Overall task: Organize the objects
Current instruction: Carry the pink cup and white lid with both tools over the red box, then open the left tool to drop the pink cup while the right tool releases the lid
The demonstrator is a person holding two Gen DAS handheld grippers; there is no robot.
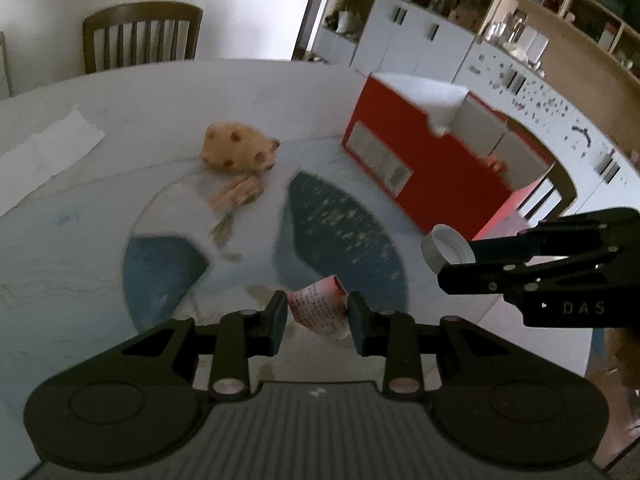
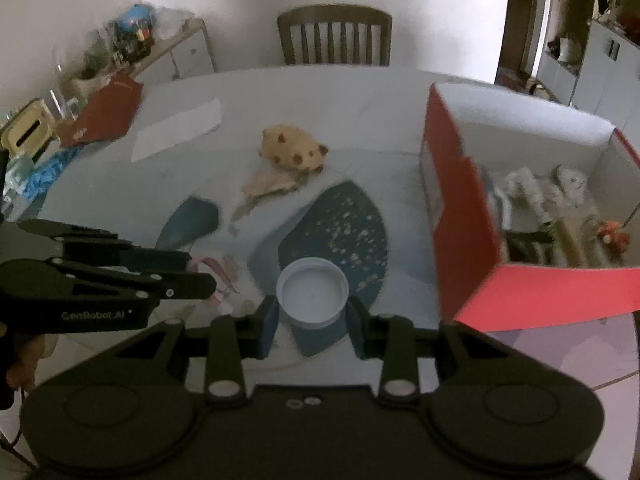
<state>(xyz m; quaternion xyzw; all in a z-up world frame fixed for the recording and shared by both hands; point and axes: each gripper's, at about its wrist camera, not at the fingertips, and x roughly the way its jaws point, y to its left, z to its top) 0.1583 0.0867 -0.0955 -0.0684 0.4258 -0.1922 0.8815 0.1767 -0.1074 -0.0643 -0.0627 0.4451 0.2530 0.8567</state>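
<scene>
- A white cap (image 2: pixel 312 293) is pinched between the closed-in fingers of the right gripper (image 2: pixel 312 322), just left of the red box (image 2: pixel 460 216).
- A crumpled wrapper (image 1: pixel 320 312) is clamped by the left gripper (image 1: pixel 319 326), further left.
- The cap should be lifted clear over the box wall before release.

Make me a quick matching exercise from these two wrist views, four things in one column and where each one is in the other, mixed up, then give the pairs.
1. white cap
2. pink wrapper
3. spotted plush toy
4. red box

A. lying on the table, nobody holding it
B. between the right gripper fingers
C. standing open at the table's right side
D. between the left gripper fingers

Pairs: 1-B, 2-D, 3-A, 4-C
</scene>
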